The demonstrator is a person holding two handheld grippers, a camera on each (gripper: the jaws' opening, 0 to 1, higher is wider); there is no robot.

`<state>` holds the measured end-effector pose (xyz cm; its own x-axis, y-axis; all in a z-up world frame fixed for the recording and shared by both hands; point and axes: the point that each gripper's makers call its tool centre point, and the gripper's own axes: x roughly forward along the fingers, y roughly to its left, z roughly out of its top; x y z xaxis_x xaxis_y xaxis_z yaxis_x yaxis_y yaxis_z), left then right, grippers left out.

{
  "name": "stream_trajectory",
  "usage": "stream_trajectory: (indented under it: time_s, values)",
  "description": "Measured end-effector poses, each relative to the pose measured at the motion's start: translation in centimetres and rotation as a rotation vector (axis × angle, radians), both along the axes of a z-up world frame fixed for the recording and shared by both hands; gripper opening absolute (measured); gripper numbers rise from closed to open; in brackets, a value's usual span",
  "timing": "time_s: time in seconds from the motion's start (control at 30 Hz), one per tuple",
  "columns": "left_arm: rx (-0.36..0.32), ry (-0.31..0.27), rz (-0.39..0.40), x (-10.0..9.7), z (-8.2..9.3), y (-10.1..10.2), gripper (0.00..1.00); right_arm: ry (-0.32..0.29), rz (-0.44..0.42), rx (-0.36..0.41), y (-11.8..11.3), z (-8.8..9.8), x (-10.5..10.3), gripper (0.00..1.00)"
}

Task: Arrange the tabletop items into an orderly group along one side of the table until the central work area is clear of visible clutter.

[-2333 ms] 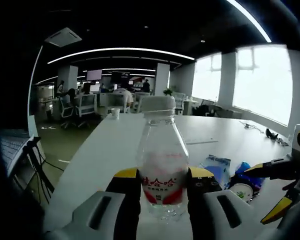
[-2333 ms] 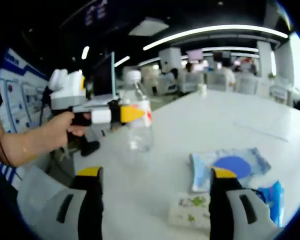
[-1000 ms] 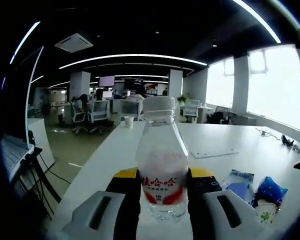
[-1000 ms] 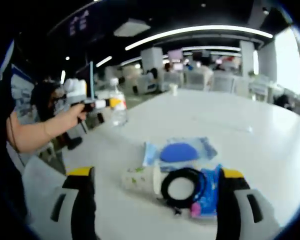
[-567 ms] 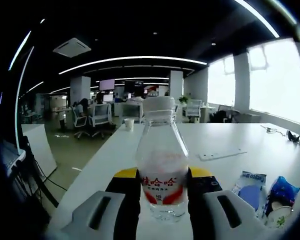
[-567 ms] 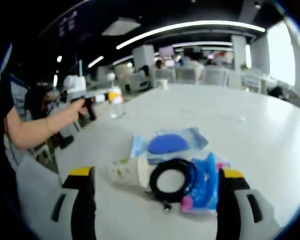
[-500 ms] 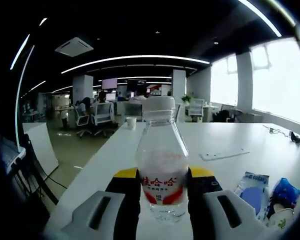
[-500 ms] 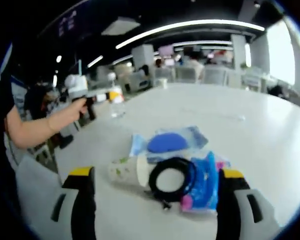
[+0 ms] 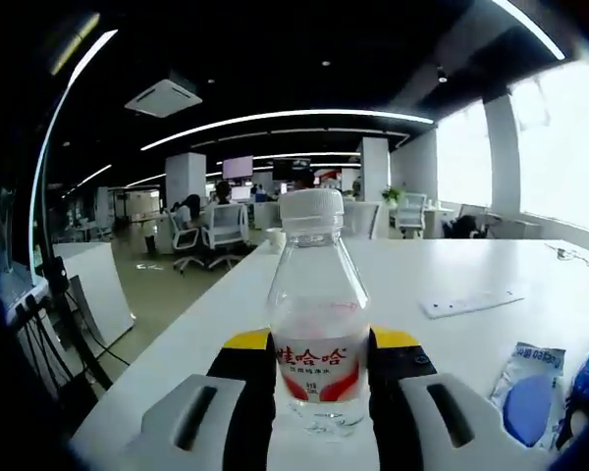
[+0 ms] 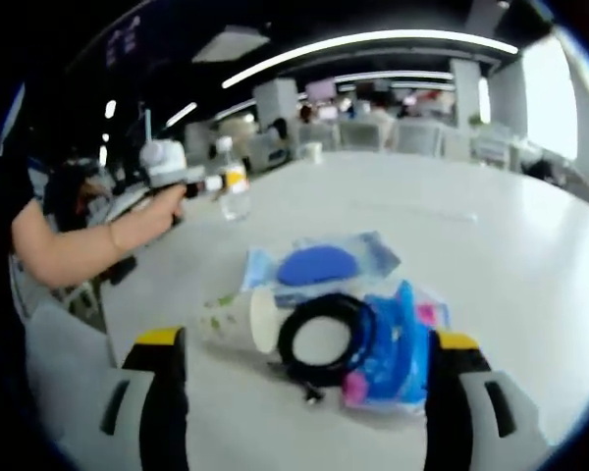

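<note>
The left gripper is clamping an upright water bottle near the edge of the white table. The right gripper is hovering with jaws spread over a tipped paper cup, a black cable coil, a blue packet and a mask pouch, all clustered mid-table.

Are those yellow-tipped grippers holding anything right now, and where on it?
The left gripper clamps a clear plastic water bottle at its red-labelled lower body. The right gripper is open, holding nothing.
</note>
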<state>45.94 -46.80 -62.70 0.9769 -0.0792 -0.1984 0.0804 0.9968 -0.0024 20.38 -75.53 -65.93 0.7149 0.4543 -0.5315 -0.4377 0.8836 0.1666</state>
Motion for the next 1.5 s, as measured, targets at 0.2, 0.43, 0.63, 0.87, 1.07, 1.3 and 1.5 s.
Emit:
stream_trajectory:
  time_s: [0.2,0.43,0.63,0.87,1.07,1.3,1.5]
  values:
    - [-0.008,-0.005,0.032,1.9,-1.0,0.3,0.34,0.021,0.002,-0.016,-0.3,-0.7,-0.3,1.0]
    - [-0.019,-0.013,0.02,3.0,-2.2,-0.4,0.34,0.034,0.015,-0.02,-0.3,-1.1,-0.1,1.0]
    - [-0.019,-0.025,-0.001,3.2,-2.7,-1.1,0.34,0.037,0.02,-0.023,-0.2,-1.3,-0.1,1.0]
    - [0.046,-0.039,-0.009,2.5,-2.8,-1.7,0.34,0.039,0.016,-0.024,-0.3,-1.4,-0.2,1.0]
    - [0.066,-0.045,-0.004,1.9,-2.6,-1.8,0.34,0.031,0.017,-0.017,-0.1,-1.3,-0.2,1.0]
    - [0.078,-0.049,0.0,1.7,-2.4,-1.9,0.36,0.034,0.016,-0.01,-0.2,-1.4,-0.3,1.0]
    - [0.096,-0.056,0.011,1.5,-2.0,-1.7,0.43,0.036,0.016,-0.007,-0.3,-1.4,-0.4,1.0]
